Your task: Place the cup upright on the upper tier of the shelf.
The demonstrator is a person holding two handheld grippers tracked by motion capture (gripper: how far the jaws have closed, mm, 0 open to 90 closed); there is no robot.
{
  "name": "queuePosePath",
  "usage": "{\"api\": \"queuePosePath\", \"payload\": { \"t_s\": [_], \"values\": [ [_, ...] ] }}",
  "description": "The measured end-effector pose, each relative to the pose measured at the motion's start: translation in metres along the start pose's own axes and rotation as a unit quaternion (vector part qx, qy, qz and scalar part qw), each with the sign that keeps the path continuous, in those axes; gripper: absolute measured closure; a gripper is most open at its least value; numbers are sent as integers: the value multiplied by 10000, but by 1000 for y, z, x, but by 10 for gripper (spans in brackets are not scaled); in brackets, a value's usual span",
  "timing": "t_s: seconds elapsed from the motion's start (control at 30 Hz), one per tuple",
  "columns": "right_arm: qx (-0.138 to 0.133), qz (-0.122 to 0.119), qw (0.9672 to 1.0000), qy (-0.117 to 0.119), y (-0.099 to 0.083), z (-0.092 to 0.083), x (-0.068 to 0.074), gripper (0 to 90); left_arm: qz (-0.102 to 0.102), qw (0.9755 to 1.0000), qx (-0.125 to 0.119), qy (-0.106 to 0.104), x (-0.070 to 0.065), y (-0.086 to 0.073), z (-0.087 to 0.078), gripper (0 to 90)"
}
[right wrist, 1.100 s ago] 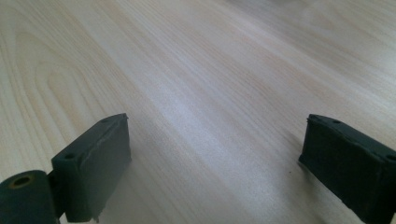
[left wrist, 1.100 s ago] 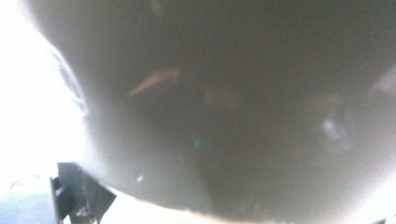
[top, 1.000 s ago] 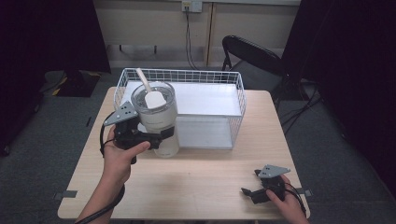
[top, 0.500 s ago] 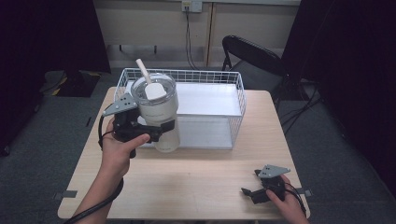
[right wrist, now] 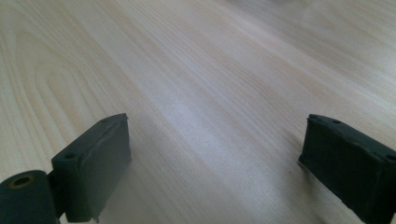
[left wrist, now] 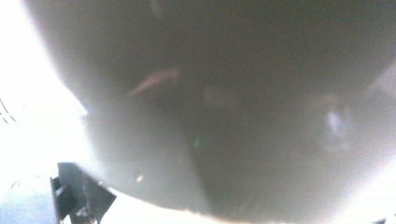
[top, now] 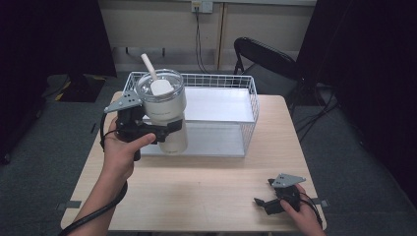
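A white tumbler [top: 164, 110] with a clear lid and a white straw is lifted off the table at the front left of the wire basket [top: 248, 105]. My left gripper [top: 162, 132] is shut on the tumbler's lower body. In the left gripper view the tumbler's pale wall [left wrist: 224, 116] sits very close to the lens and is blurred. My right gripper [top: 263, 203] rests low at the table's front right, and in its own view the right gripper [right wrist: 215, 163] stands open over bare wood with nothing between the jaws.
The white wire basket has a white floor [top: 216, 105] and takes up the far half of the wooden table [top: 196, 191]. A black chair [top: 265, 56] stands behind the table. A cable trails from each gripper.
My left gripper has raised the tumbler upward and slightly toward the basket. The right gripper has stayed put.
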State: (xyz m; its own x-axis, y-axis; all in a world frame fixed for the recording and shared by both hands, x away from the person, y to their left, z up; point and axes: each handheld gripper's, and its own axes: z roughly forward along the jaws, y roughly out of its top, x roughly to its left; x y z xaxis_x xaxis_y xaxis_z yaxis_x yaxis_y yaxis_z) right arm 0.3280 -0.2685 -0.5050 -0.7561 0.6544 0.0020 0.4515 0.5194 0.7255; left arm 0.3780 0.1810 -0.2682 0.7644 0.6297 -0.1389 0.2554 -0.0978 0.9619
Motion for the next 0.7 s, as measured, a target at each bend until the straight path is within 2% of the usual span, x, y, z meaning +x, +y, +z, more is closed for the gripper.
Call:
{"api": "queuePosePath", "payload": {
  "t_s": [0.7],
  "values": [
    [-11,-1,10000,-7,0,0,0,76,15,10000,-48,62,6,30,-3,92]
  ]
}}
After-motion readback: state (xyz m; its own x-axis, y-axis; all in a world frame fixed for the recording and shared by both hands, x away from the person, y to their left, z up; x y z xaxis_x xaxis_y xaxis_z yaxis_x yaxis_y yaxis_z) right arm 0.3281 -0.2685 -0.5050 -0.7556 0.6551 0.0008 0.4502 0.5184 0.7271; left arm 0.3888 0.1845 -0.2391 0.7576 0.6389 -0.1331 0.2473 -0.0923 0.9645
